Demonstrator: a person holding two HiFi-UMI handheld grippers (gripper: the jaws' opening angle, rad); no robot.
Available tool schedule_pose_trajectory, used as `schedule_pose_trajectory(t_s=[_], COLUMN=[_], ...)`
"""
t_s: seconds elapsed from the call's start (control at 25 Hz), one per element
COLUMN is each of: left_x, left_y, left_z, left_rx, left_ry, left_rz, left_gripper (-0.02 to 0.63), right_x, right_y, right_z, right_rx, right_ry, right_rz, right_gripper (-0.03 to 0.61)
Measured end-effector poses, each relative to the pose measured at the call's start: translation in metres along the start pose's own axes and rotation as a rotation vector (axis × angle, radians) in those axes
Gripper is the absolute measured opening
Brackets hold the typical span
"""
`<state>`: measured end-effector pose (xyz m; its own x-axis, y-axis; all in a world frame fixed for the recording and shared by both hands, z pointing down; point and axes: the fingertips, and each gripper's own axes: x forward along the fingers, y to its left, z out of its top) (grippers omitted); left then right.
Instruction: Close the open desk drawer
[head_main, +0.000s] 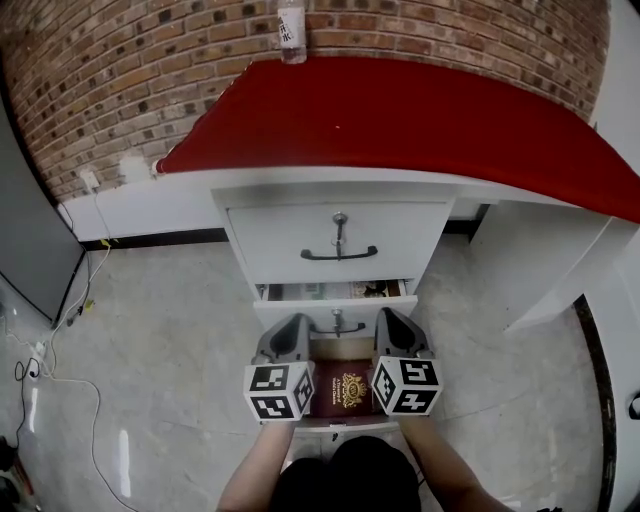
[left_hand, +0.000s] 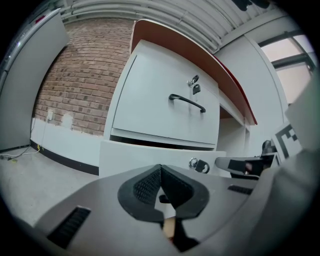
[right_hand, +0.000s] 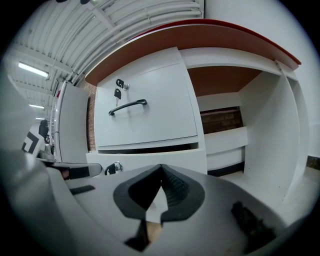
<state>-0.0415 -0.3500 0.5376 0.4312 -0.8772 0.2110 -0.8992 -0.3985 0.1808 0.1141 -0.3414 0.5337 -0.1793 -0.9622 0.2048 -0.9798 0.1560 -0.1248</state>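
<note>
Close at your 6 o'clock, the lowest drawer (head_main: 340, 425) stands pulled out with a maroon booklet (head_main: 345, 388) inside, flanked by your left gripper (head_main: 292, 325) and right gripper (head_main: 390, 320), both with jaws pressed together and empty. Toward 12, the middle drawer (head_main: 335, 312) sits ajar, showing papers (head_main: 340, 290). Closing looks unstarted, so press a front squarely inward.

One desk (head_main: 430, 120), red top. One clear bottle (head_main: 291, 30) on it, at 12 o'clock.
Drawer fronts counted: two, the upper drawer (head_main: 280, 235) and the lower drawer (head_main: 285, 316).
Dark handles: two, the upper handle (head_main: 339, 254) and the lower handle (head_main: 337, 329).
Keys: two, the upper key (head_main: 340, 222) and the lower key (head_main: 337, 316).
One maroon booklet (head_main: 345, 388) at 6 o'clock.
Grippers: two, the left gripper (head_main: 296, 322) toward 7 and the right gripper (head_main: 388, 316) toward 5.
Marker cubes: two, the left cube (head_main: 279, 391) and the right cube (head_main: 406, 386).
</note>
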Motion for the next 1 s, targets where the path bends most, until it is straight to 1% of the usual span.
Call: schedule_pose_trajectory(t_s=[0.36, 0.56, 0.72, 0.92, 1.0], left_x=[0.016, 0.024, 0.033, 0.041, 0.043], left_y=[0.002, 0.009, 0.011, 0.013, 0.014], left_z=[0.004, 0.011, 0.012, 0.015, 0.015], left_rx=[-0.004, -0.025, -0.039, -0.057, -0.062], left_ry=[0.007, -0.002, 0.006, -0.002, -0.004], left_rz=[-0.006, 0.012, 0.004, 0.010, 0.011], left_gripper=[0.009, 0.009, 0.009, 0.009, 0.009], right_x=[0.018, 0.025, 0.033, 0.044, 0.046], right_y=[-0.008, -0.006, -0.009, -0.013, -0.013], right_z=[0.005, 0.010, 0.011, 0.014, 0.014], right_rx=[0.023, -0.001, 0.036, 0.068, 0.065], right_ry=[0.003, -0.007, -0.008, 0.000, -0.003], right_rz=[-0.013, -0.003, -0.008, 0.007, 0.006], right_gripper=[0.012, 0.011, 0.011, 0.011, 0.011])
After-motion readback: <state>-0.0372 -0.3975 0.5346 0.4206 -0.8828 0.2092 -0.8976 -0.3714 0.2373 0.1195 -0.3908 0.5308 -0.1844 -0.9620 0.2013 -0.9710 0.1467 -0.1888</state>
